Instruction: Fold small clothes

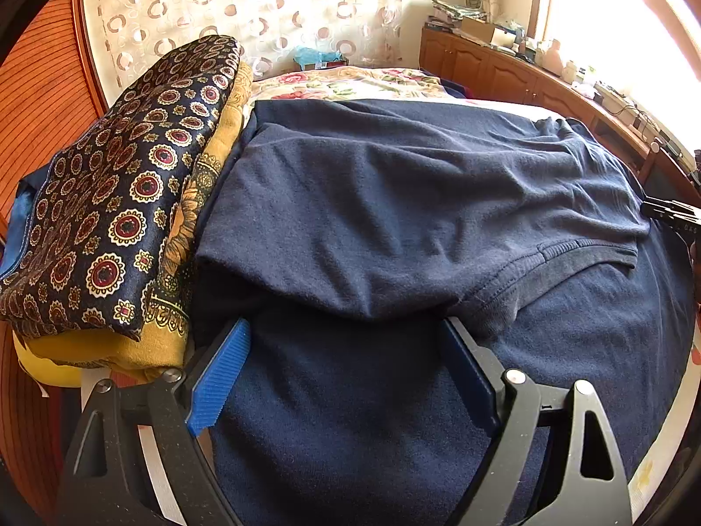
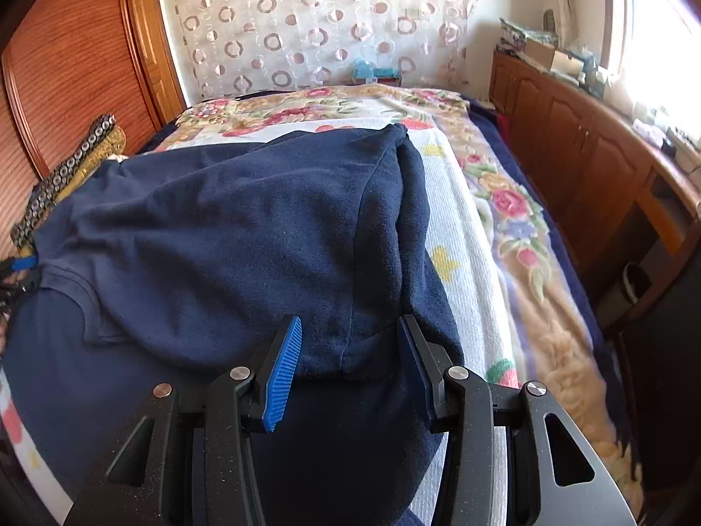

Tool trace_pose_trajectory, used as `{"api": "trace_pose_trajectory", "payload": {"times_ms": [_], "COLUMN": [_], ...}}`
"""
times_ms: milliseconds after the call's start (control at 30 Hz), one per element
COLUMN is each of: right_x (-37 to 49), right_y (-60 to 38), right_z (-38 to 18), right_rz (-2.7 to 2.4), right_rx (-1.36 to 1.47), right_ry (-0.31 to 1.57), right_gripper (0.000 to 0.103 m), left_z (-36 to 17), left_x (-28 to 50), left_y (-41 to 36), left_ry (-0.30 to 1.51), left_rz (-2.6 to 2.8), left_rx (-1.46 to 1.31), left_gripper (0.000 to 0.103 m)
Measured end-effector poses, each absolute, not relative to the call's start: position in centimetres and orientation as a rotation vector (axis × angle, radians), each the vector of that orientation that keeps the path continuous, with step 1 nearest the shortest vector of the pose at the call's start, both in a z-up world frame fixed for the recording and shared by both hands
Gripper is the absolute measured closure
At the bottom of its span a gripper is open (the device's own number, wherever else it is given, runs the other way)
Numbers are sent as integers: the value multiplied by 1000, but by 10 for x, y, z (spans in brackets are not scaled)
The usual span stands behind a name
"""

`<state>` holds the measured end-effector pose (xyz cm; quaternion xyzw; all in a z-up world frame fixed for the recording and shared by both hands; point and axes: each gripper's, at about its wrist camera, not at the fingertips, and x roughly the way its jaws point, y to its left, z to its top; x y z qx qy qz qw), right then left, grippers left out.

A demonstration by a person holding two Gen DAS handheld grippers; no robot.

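Navy shirt (image 1: 394, 201) folded over; left tool (image 1: 346, 359) wide open above it, right tool (image 2: 350, 350) half-open straddling folded edge.

You have the shirt (image 1: 416, 201) lying on the bed (image 2: 482, 228), folded over itself. To its left sits a stack of 2 folded cloths (image 1: 131, 201). Cabinets (image 2: 582, 153) run along the bed's right.

left wrist view: set low and close over the dark navy cotton T-shirt (image 1: 394, 201), facing the headboard curtain.
right wrist view: same heading, shirt's right edge.
shared: shirt (image 2: 245, 236), patterned folded stack (image 1: 114, 201).
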<state>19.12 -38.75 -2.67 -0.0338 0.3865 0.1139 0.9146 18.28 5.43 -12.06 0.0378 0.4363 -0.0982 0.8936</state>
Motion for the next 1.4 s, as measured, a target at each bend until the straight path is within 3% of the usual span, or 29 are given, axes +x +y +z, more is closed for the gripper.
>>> {"api": "trace_pose_trajectory", "payload": {"times_ms": [67, 133, 300, 733, 800, 900, 1033, 1400], "right_x": [190, 189, 187, 182, 181, 180, 181, 152], "right_y": [-383, -380, -380, -400, -400, -398, -395, -405], "right_z": [-28, -28, -27, -24, -24, -24, -23, 13], "right_rz": [222, 220, 226, 281, 282, 269, 309, 339], "right_rx": [-93, -104, -102, 1, -9, -40, -63, -45], "right_ry": [795, 795, 795, 798, 799, 801, 793, 613], "right_gripper": [56, 55, 53, 53, 53, 62, 93, 98], "left_z": [-119, -117, -110, -96, -95, -97, -99, -41], "left_x": [183, 185, 189, 194, 195, 201, 201, 153], "left_y": [56, 61, 78, 76, 75, 70, 66, 72], "left_ry": [901, 893, 878, 829, 826, 842, 841, 658], "left_rz": [-209, -201, -196, -187, -193, -166, -149, -186], "left_rx": [73, 38, -78, -111, -103, -75, -40, -44], "left_gripper": [16, 25, 34, 36, 51, 71, 98, 100]}}
